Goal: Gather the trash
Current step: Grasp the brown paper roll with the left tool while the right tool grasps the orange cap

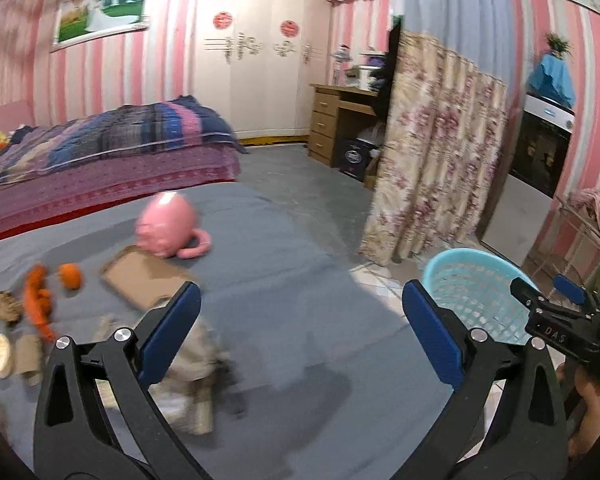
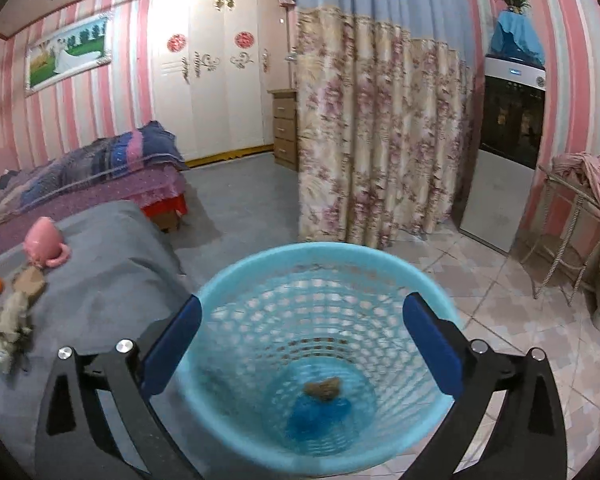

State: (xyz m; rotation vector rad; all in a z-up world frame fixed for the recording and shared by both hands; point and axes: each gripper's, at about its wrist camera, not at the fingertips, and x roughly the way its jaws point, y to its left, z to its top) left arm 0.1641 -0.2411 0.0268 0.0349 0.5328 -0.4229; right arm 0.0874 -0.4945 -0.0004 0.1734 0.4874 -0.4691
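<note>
Below the right gripper (image 2: 302,344), whose jaws are standing wide apart with nothing between them, a light-blue mesh basket (image 2: 260,264) is filling the lower middle of the right wrist frame; a small brown crumpled scrap (image 2: 322,389) is lying at its bottom on top of something blue (image 2: 320,414), well under the blue pads and touching neither. At the lower left of the left wrist frame, the left gripper (image 1: 300,328) is also gaping empty over a grey-covered table (image 1: 292,264), with a blurred wad of greyish crumpled paper (image 1: 198,364) lying just beside its left finger, outside the gap. Farther left, brown paper bits (image 1: 9,306), an orange peel strip (image 1: 38,300), a small orange (image 1: 71,276) and a flat cardboard piece (image 1: 144,278) are lying scattered. Beyond them a pink mug (image 1: 170,226) is resting tipped over.
</note>
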